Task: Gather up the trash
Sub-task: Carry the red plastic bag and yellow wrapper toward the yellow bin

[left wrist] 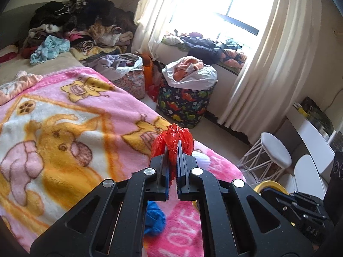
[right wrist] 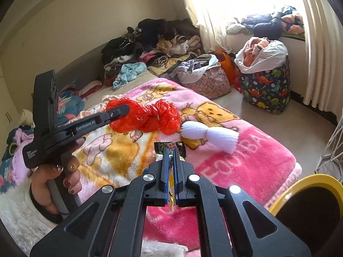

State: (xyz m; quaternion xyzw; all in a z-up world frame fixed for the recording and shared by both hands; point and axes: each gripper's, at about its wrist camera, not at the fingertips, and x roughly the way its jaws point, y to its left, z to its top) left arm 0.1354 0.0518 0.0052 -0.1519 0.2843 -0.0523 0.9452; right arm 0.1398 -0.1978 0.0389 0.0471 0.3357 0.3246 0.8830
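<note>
- Crumpled red plastic bag [left wrist: 171, 141]: clamped in my left gripper [left wrist: 173, 150], above the pink cartoon-print blanket [left wrist: 64, 111].
- Dark printed snack wrapper [right wrist: 170, 146]: pinched in my right gripper [right wrist: 170, 156].
- White foam netting [right wrist: 205, 135]: lying on the blanket.

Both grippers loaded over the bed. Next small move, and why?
Probably carry both toward the yellow-rimmed bin and release there. The left gripper is shut on the red plastic bag, the right gripper on a snack wrapper; neither can take the white foam piece.
</note>
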